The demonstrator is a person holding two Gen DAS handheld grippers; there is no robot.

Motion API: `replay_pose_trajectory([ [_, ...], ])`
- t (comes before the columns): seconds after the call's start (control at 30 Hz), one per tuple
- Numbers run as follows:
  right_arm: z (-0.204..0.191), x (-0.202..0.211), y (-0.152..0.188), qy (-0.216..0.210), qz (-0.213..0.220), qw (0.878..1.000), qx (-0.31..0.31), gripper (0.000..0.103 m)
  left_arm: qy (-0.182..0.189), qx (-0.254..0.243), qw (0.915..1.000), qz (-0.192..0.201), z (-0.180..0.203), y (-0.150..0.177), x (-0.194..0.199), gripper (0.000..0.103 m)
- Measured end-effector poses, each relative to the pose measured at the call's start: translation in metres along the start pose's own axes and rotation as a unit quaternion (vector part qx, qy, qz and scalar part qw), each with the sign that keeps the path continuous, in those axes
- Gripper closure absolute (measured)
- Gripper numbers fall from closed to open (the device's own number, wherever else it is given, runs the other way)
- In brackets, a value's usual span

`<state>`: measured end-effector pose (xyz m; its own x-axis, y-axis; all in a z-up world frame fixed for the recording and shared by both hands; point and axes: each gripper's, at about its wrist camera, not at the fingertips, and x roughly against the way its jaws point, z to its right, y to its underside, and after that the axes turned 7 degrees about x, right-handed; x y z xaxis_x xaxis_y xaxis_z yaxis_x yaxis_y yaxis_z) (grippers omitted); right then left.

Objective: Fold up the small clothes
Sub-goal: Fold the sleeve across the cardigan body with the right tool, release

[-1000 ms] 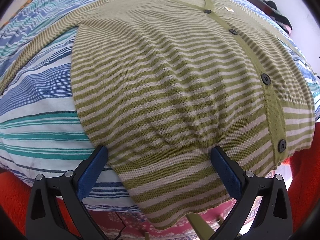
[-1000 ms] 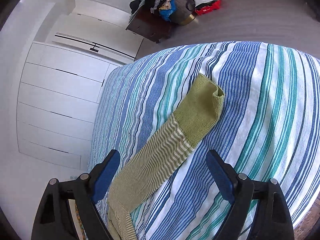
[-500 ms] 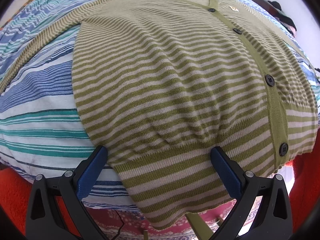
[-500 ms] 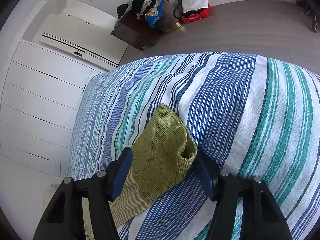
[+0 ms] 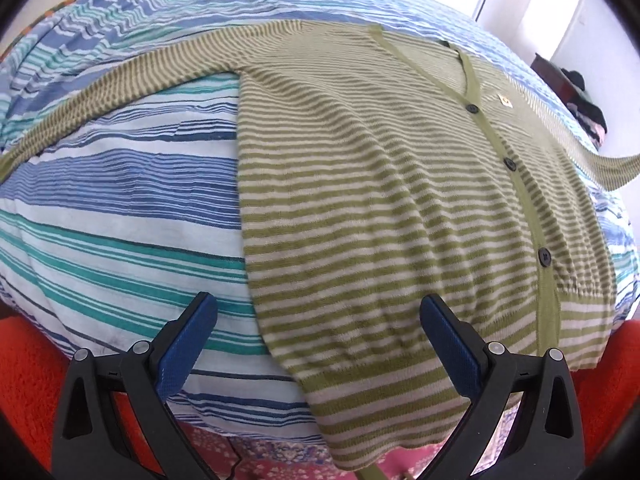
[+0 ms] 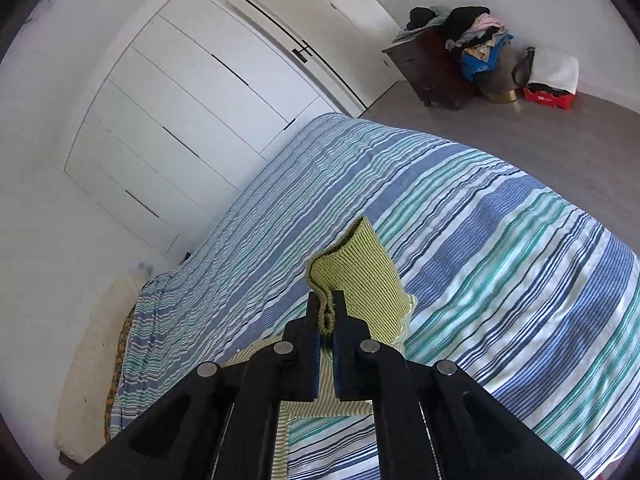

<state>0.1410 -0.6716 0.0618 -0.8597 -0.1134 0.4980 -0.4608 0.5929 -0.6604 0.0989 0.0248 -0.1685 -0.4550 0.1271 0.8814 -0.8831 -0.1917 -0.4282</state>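
1. Left wrist view: the striped cardigan (image 5: 400, 208) is lying spread front-up on the striped bedspread (image 5: 120, 208), buttons running down its placket.
2. Its hem (image 5: 392, 412) is hanging over the near edge of the bedspread, above a red patterned rug (image 5: 28, 380).
3. One sleeve (image 5: 120, 84) is stretching away from the cardigan's shoulder across the bedspread; the other sleeve (image 5: 608, 168) is lifting off the bedspread at the cardigan's far side.
4. The left gripper (image 5: 318, 320) is hovering at the cardigan's hem with its jaws wide apart, one blue pad (image 5: 188, 344) sitting over the bedspread beside the cardigan's side edge, the other over the cardigan's lower body; nothing is being held.
5. Right wrist view: the right gripper (image 6: 326, 312) is pinching the plain green cuff (image 6: 360, 276) of the cardigan's sleeve, jaws pressed together on a bunched fold of knit.
6. The cuff is standing up off the bedspread (image 6: 500, 260), and the striped part of the sleeve is trailing down beneath the gripper.
7. Beyond the cardigan's cuff, white wardrobe doors (image 6: 192, 92) are lining the wall, and a dark wooden cabinet (image 6: 432, 68) is carrying what is probably a heap of clothes (image 6: 472, 28).
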Motion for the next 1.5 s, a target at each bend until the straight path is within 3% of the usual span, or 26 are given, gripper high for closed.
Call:
replay_pose_trajectory([
  [0.17, -0.139, -0.033, 0.003, -0.075, -0.024, 0.996, 0.051, 0.098, 0.028, 0.061, 0.9977, 0.000, -0.036, -0.007, 0.001, 0.002],
  [0.27, -0.214, -0.069, 0.021, -0.102, -0.041, 0.991, 0.074, 0.098, 0.042, 0.068, 0.9968, 0.003, -0.046, -0.008, 0.005, 0.002],
  [0.4, -0.295, -0.131, 0.061, -0.133, -0.077, 0.983, 0.096, 0.098, 0.045, 0.060, 0.9972, 0.004, -0.054, -0.007, 0.010, 0.002],
  [0.57, -0.361, -0.211, 0.136, -0.150, -0.129, 0.973, 0.122, 0.098, 0.049, 0.060, 0.9970, 0.000, -0.062, -0.003, 0.012, 0.002],
  [0.73, -0.388, -0.276, 0.227, -0.152, -0.188, 0.962, 0.126, 0.098, 0.051, 0.069, 0.9963, -0.002, -0.075, -0.006, 0.009, 0.002],
  [0.97, -0.404, -0.328, 0.339, -0.147, -0.254, 0.947, 0.130, 0.096, 0.037, 0.065, 0.9972, -0.002, -0.077, -0.008, 0.009, 0.002],
  [1.03, -0.406, -0.339, 0.364, -0.168, -0.278, 0.938, 0.124, 0.081, 0.039, 0.074, 0.9965, 0.009, -0.078, -0.017, 0.016, 0.002],
  [1.07, -0.409, -0.344, 0.376, -0.180, -0.301, 0.929, 0.121, 0.059, 0.040, 0.078, 0.9960, 0.019, -0.082, -0.025, 0.020, 0.002],
  [1.13, -0.409, -0.345, 0.392, -0.199, -0.334, 0.913, 0.122, 0.040, 0.028, 0.084, 0.9947, 0.052, -0.094, -0.046, 0.029, 0.002],
  [1.2, -0.408, -0.334, 0.388, -0.213, -0.336, 0.907, 0.141, 0.040, 0.002, 0.081, 0.9930, 0.085, -0.108, -0.072, 0.030, 0.001],
  [1.3, -0.391, -0.315, 0.352, -0.187, -0.296, 0.917, 0.191, 0.040, -0.041, 0.088, 0.9873, 0.126, -0.131, -0.115, 0.019, 0.001],
  [1.37, -0.374, -0.306, 0.315, -0.115, -0.262, 0.926, 0.246, 0.040, -0.053, 0.103, 0.9832, 0.141, -0.142, -0.140, 0.003, 0.001],
  [1.43, -0.352, -0.312, 0.289, -0.046, -0.260, 0.925, 0.272, 0.040, -0.055, 0.107, 0.9832, 0.138, -0.150, -0.155, -0.023, 0.001],
  [1.5, -0.330, -0.323, 0.274, -0.005, -0.273, 0.923, 0.272, 0.040, -0.066, 0.090, 0.9896, 0.090, -0.155, -0.158, -0.062, 0.001],
])
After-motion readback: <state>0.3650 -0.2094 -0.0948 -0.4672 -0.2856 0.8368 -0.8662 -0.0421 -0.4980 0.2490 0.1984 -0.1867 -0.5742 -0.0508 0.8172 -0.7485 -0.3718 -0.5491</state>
